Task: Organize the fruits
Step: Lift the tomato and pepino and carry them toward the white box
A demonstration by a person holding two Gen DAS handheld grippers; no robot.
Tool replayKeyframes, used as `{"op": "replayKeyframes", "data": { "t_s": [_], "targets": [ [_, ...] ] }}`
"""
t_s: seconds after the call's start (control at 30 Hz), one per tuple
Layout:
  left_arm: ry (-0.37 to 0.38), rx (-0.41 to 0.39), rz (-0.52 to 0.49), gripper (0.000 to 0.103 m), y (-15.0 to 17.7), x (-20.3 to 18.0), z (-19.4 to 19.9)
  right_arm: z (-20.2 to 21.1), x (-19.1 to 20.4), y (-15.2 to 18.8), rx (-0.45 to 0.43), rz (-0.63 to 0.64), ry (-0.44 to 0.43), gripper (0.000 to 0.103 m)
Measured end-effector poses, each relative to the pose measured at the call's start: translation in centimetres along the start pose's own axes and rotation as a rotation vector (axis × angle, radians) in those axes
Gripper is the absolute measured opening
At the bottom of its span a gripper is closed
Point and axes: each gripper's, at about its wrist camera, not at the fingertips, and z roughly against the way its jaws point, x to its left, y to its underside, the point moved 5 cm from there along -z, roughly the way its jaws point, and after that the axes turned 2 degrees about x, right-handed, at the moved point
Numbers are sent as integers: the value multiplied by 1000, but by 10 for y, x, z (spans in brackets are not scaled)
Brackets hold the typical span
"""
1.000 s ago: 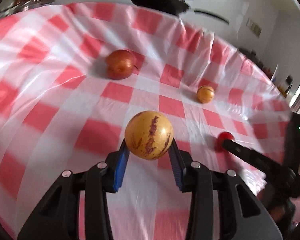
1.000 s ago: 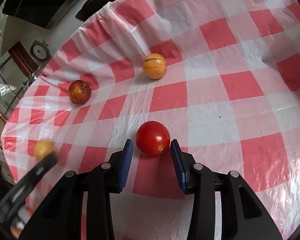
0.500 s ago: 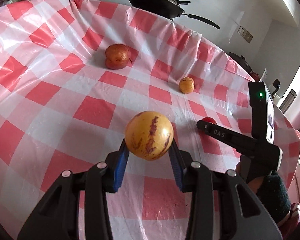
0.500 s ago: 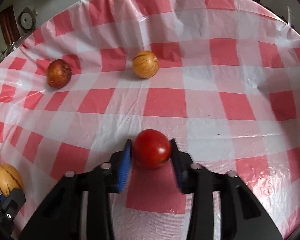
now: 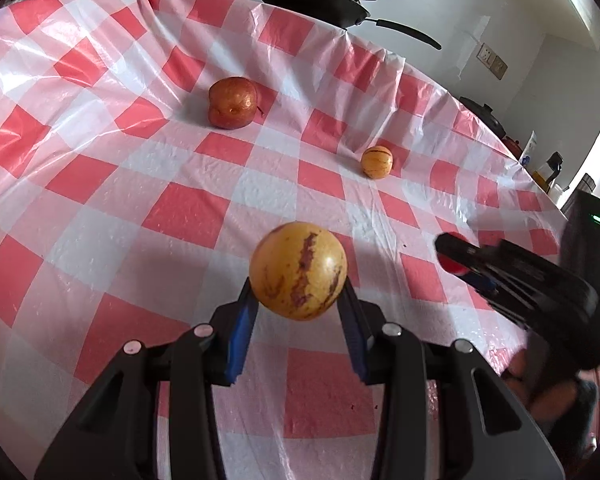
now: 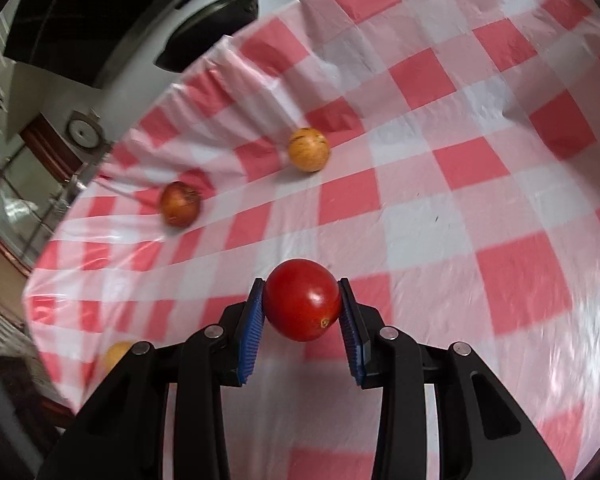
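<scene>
Both hands had a fruit, so the picking-up step looked done, and carrying was the step in hand. The left gripper [image 5: 298, 312] was clamped on a round yellow fruit with dark purple streaks [image 5: 298, 270], held up over the red-and-white checked plastic tablecloth [image 5: 180, 208]. The right gripper [image 6: 302, 320] was squeezed tight on a shiny round red tomato [image 6: 302, 300], held just above the cloth.

Two fruits lay on the cloth, well apart: a brownish-red round fruit like an apple [image 5: 233, 103] and a small yellow streaked fruit [image 5: 376, 163]. No bowl or basket showed. Next, I think, each held fruit should go beside its match. The hands should move slowly and let go only when the fruit sits on the cloth, because round, smooth fruit could roll away.
</scene>
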Motion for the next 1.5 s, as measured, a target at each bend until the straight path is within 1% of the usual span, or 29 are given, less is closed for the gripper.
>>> {"op": "replayKeyframes", "data": {
  "t_s": [0.17,0.3,0.53,0.63,0.73,0.97,1.07,1.2,1.33,1.5],
  "targets": [
    [1,2,-2,41,1,0,-1,23,7,21,-9,-28,-68,36],
    [11,2,20,41,0,4,-1,28,10,44,18,-24,-92,36],
    [35,-40,40,41,-4,9,13,33,19,71,51,-2,-116,36],
    [45,-86,56,41,-5,19,35,37,23,81,63,11,-131,36],
    [20,-114,50,41,2,28,55,40,29,88,75,29,-150,36],
    [-16,-140,34,41,35,53,101,39,56,109,108,93,-183,36],
    [-43,-152,16,41,48,66,121,40,71,121,126,125,-209,36],
    [-69,-167,29,41,61,87,146,42,97,142,154,203,-242,36],
    [-105,-202,41,41,70,107,173,42,123,161,175,274,-270,36],
    [-157,-254,27,41,80,124,205,42,155,187,213,361,-296,36]
  ]
}}
